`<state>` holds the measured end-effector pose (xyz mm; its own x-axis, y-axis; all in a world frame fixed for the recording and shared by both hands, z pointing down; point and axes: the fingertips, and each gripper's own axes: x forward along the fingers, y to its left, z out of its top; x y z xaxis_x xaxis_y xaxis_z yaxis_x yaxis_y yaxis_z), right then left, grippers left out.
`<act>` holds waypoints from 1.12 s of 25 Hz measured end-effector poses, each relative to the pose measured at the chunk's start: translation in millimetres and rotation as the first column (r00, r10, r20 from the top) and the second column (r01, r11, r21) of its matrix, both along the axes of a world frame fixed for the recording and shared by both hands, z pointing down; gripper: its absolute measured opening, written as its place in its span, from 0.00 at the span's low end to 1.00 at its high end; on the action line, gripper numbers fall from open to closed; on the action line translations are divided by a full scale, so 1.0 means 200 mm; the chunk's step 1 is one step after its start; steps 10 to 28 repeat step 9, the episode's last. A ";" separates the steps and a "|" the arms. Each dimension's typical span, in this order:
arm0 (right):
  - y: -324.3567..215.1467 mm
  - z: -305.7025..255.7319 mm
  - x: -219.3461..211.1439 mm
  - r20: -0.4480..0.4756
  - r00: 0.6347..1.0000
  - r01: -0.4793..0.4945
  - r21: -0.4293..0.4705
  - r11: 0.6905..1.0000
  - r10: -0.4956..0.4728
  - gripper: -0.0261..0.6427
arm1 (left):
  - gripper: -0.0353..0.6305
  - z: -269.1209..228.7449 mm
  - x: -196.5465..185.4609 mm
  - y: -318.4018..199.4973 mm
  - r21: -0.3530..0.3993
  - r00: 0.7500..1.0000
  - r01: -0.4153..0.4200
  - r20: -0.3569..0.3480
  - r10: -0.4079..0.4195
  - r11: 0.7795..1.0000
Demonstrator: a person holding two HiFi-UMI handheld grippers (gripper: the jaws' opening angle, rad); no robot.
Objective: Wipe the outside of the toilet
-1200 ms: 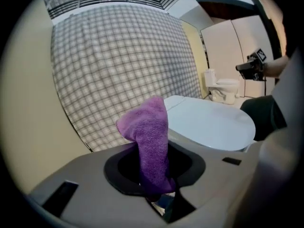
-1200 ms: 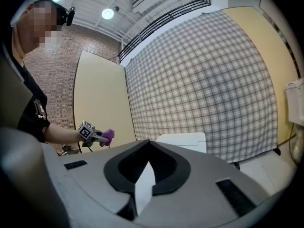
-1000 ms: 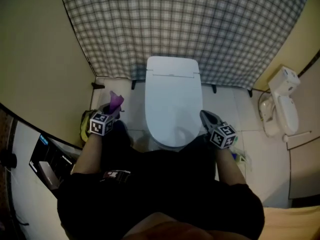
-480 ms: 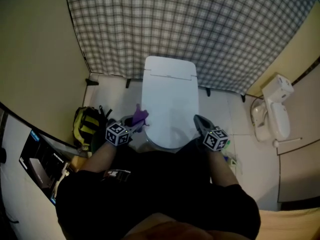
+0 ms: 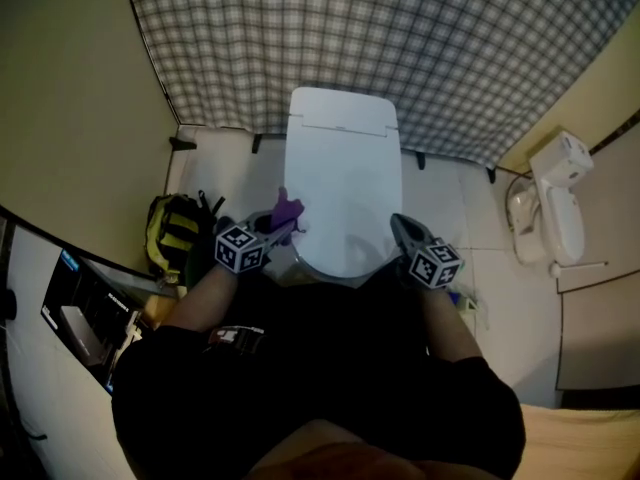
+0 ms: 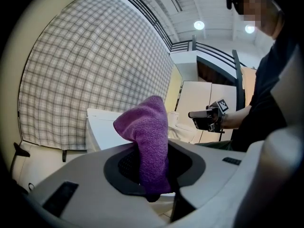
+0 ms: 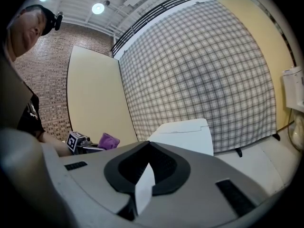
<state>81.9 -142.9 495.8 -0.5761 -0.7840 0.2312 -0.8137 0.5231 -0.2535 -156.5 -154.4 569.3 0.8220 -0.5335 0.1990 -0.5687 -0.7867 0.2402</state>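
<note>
One purple cloth (image 5: 288, 211), pinched by the left hand-held gripper (image 5: 275, 230), sat just left of the toilet (image 5: 345, 168); the right hand-held gripper (image 5: 403, 230) was pressed together.

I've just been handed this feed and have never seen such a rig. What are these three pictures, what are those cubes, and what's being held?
There is no robot here. A person stands over a white toilet with its lid down and holds a tool in each hand. The head view looks down from the person's head. The other two views ride on the tools and look along their jaws. The cubes with square markers are part of the tools. The left hand-held gripper is shut on a purple terry cloth. The right hand-held gripper has its jaws closed and holds nothing. Behind the toilet hangs a grey checked curtain.
</note>
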 end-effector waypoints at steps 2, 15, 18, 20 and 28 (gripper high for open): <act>0.00 0.02 0.01 -0.006 1.000 0.000 -0.001 1.000 0.000 0.04 | 0.21 0.01 0.00 0.01 -0.008 1.000 0.000 0.008 0.000 1.000; -0.10 0.03 0.01 -0.036 0.999 -0.014 -0.022 1.000 0.013 0.04 | 0.21 0.02 -0.01 -0.07 -0.011 1.000 -0.009 0.022 0.009 1.000; -0.10 0.03 0.01 -0.036 0.999 -0.014 -0.022 1.000 0.013 0.04 | 0.21 0.02 -0.01 -0.07 -0.011 1.000 -0.009 0.022 0.009 1.000; -0.10 0.03 0.01 -0.036 0.999 -0.014 -0.022 1.000 0.013 0.04 | 0.21 0.02 -0.01 -0.07 -0.011 1.000 -0.009 0.022 0.009 1.000; -0.10 0.03 0.01 -0.036 0.999 -0.014 -0.022 1.000 0.013 0.04 | 0.21 0.02 -0.01 -0.07 -0.011 1.000 -0.009 0.022 0.009 1.000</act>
